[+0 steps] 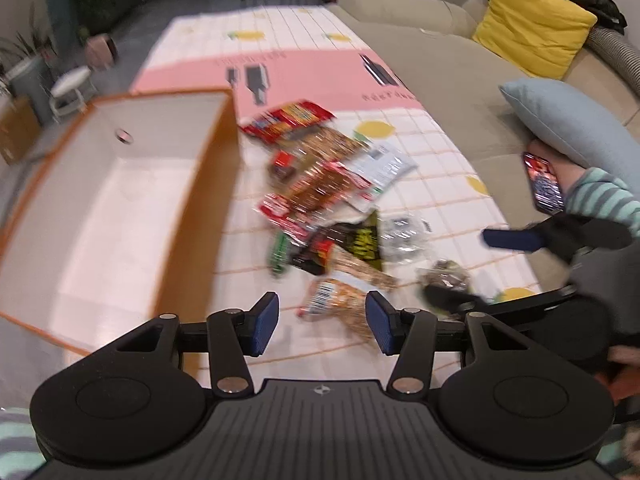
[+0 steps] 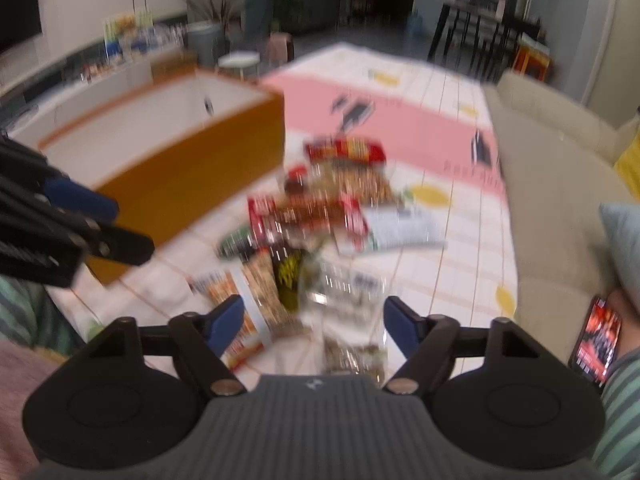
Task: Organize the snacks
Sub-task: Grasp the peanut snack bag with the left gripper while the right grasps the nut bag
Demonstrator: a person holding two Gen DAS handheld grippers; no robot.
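Observation:
A heap of snack packets (image 1: 320,192) lies on a checked cloth, right of an open orange box (image 1: 218,200) with a white, empty inside. My left gripper (image 1: 324,320) stands open just above the heap's near end, an orange-printed packet (image 1: 332,300) showing between its blue pads without touching them. The right gripper (image 1: 476,268) is at the right edge of the heap. In the right wrist view, my right gripper (image 2: 314,320) is open over a clear packet (image 2: 348,292) and a nut bar (image 2: 264,292). The left gripper (image 2: 108,224) shows in front of the box (image 2: 192,168).
A beige sofa (image 1: 440,60) runs along the table's right side, with a blue cushion (image 1: 560,120) and a yellow one (image 1: 532,28). A person in a striped sleeve (image 1: 604,196) holds a phone (image 1: 544,184) there. The cloth (image 1: 320,68) stretches beyond the heap.

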